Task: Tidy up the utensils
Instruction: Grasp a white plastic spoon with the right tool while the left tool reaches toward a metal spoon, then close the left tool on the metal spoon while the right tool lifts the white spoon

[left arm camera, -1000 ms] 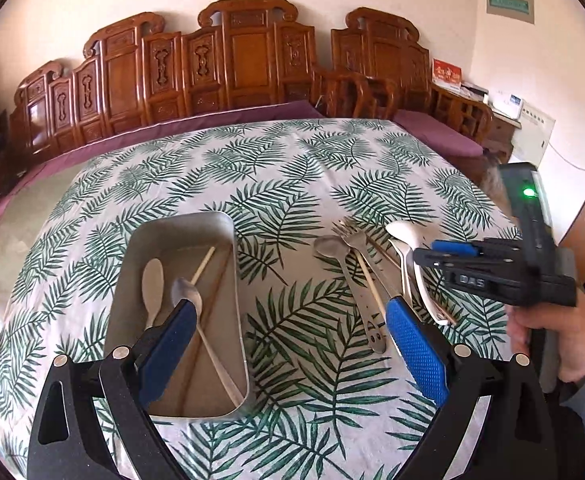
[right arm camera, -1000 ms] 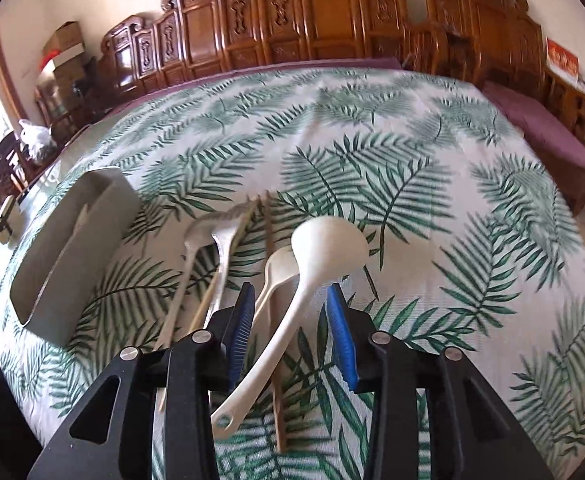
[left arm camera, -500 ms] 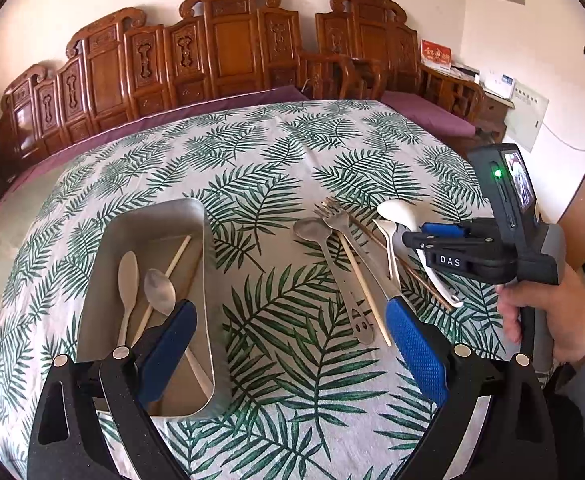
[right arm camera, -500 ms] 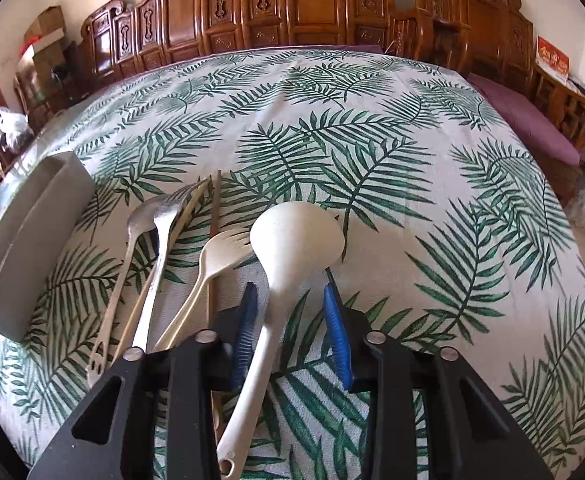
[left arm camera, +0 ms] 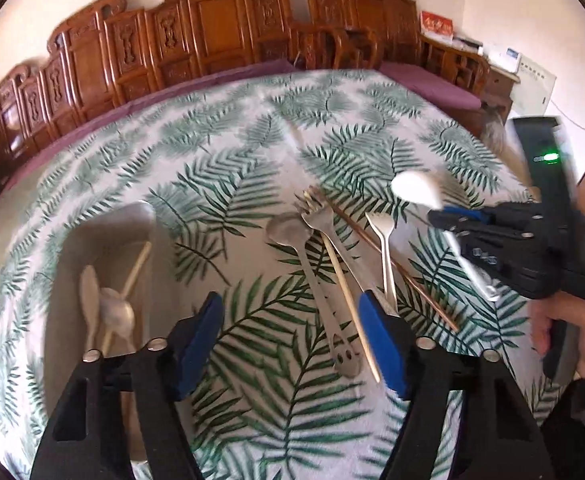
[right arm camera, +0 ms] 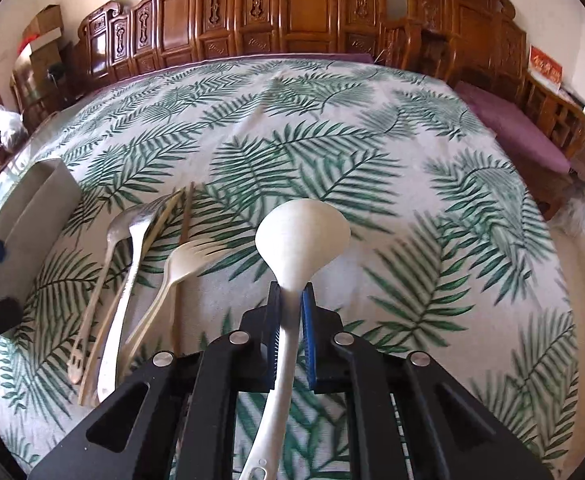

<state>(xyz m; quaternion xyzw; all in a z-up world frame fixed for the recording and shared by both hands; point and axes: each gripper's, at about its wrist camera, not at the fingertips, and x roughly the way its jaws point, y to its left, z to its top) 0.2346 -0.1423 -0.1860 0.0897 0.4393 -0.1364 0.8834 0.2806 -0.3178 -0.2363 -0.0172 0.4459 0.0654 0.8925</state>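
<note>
My right gripper (right arm camera: pixel 291 304) is shut on the neck of a white plastic ladle (right arm camera: pixel 302 236) and holds it above the cloth; it also shows in the left wrist view (left arm camera: pixel 416 190). My left gripper (left arm camera: pixel 292 340) is open and empty over the table. A metal tray (left arm camera: pixel 104 240) at the left holds a white spoon (left arm camera: pixel 89 300), a metal spoon (left arm camera: pixel 117 314) and chopsticks. On the cloth lie a metal spoon (left arm camera: pixel 290 230), a metal fork (left arm camera: pixel 316 216), a white fork (left arm camera: pixel 382 232) and chopsticks (left arm camera: pixel 346 284).
The table wears a palm-leaf cloth (right arm camera: pixel 332 140). Carved wooden chairs (right arm camera: pixel 292 12) ring its far side. The tray's grey wall (right arm camera: pixel 32 216) stands at the left in the right wrist view. A purple cushion (right arm camera: pixel 512 124) is at the right.
My right gripper closed on the white ladle and lifted it off the cloth. My left gripper narrowed a little and shifted right, staying open.
</note>
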